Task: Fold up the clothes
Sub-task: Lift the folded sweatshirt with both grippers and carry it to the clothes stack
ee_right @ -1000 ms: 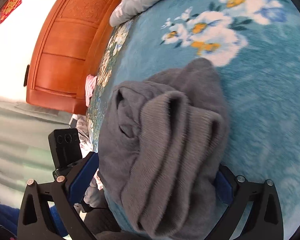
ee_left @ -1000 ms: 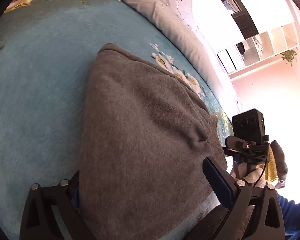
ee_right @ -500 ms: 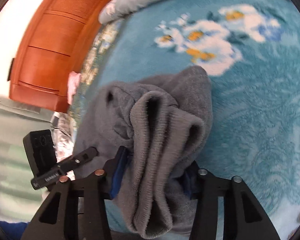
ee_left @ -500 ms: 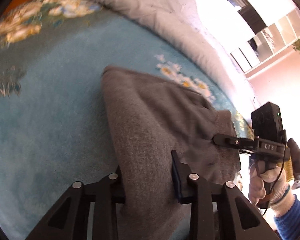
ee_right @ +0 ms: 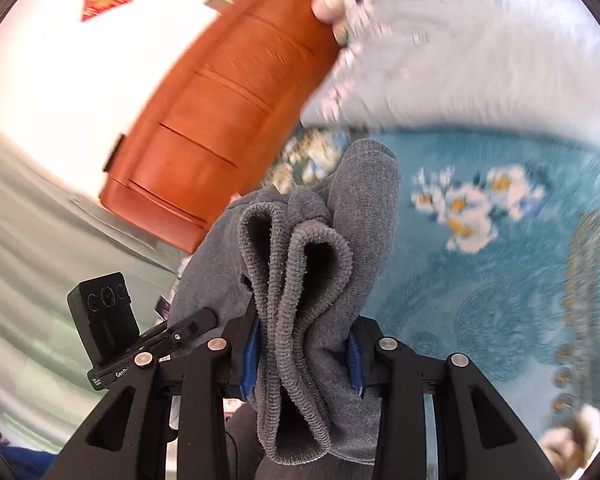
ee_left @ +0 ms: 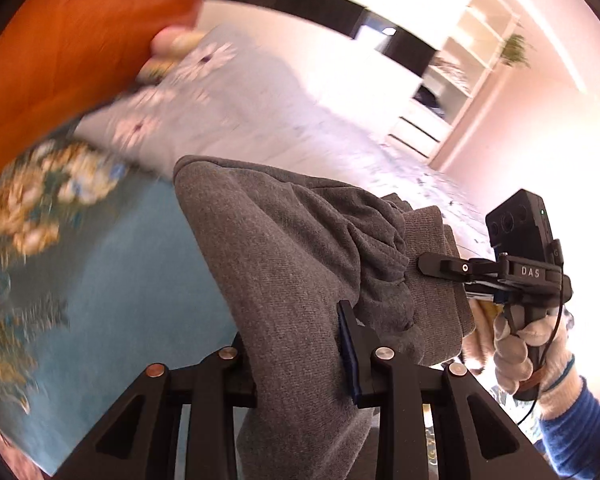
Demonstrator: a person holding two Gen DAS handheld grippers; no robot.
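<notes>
Garment (ee_left: pixel 292 248) lifted off bed; left gripper (ee_left: pixel 296 344), right gripper (ee_right: pixel 304 348) both clamp its edge

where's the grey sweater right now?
The grey sweater hangs bunched between both tools above the blue floral blanket: clamped in the left tool and the right tool, headboard behind.
</notes>
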